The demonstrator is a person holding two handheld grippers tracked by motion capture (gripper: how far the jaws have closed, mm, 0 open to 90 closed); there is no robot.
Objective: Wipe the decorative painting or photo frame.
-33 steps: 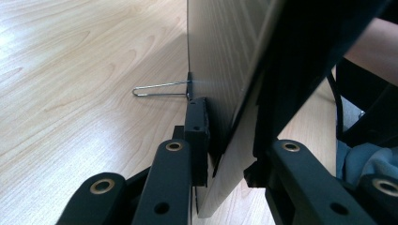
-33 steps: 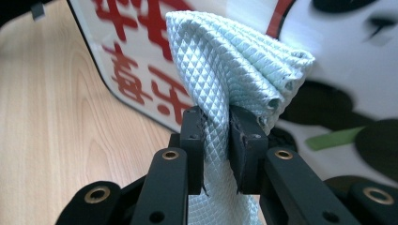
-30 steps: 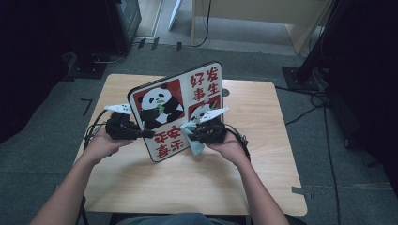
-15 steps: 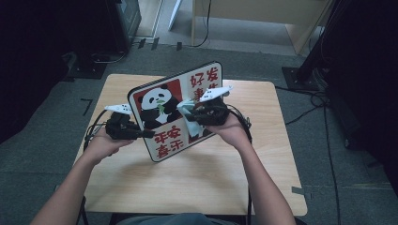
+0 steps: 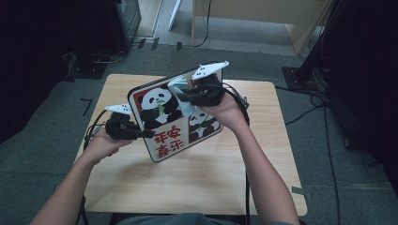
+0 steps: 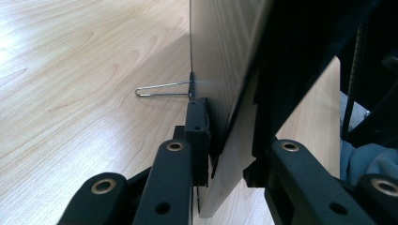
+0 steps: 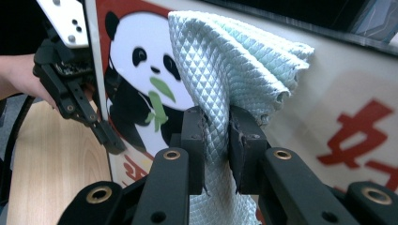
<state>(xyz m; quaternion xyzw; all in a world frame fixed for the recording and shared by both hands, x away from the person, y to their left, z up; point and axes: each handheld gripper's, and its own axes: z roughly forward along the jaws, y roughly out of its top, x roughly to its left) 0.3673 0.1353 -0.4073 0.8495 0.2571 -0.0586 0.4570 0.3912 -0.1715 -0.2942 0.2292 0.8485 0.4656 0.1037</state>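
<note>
A square panda board (image 5: pixel 174 118) with red Chinese characters stands tilted on the wooden table (image 5: pixel 197 187). My left gripper (image 5: pixel 145 134) is shut on its left edge; in the left gripper view the board's edge (image 6: pixel 220 140) sits between the jaws, with a wire stand (image 6: pixel 162 89) behind. My right gripper (image 5: pixel 180 94) is shut on a pale blue quilted cloth (image 7: pixel 225 79) held against the upper part of the board's face (image 7: pixel 328 117). The left gripper (image 7: pixel 110 143) also appears at the board's edge in the right gripper view.
Dark equipment and cables (image 5: pixel 324 98) lie on the grey floor around the table. A wooden cabinet (image 5: pixel 253 14) stands at the back. The table's near half (image 5: pixel 187 187) is bare wood.
My right gripper has risen with the cloth along the board's face, from the lower right area up to the top. The left gripper and the board have stayed in place.
</note>
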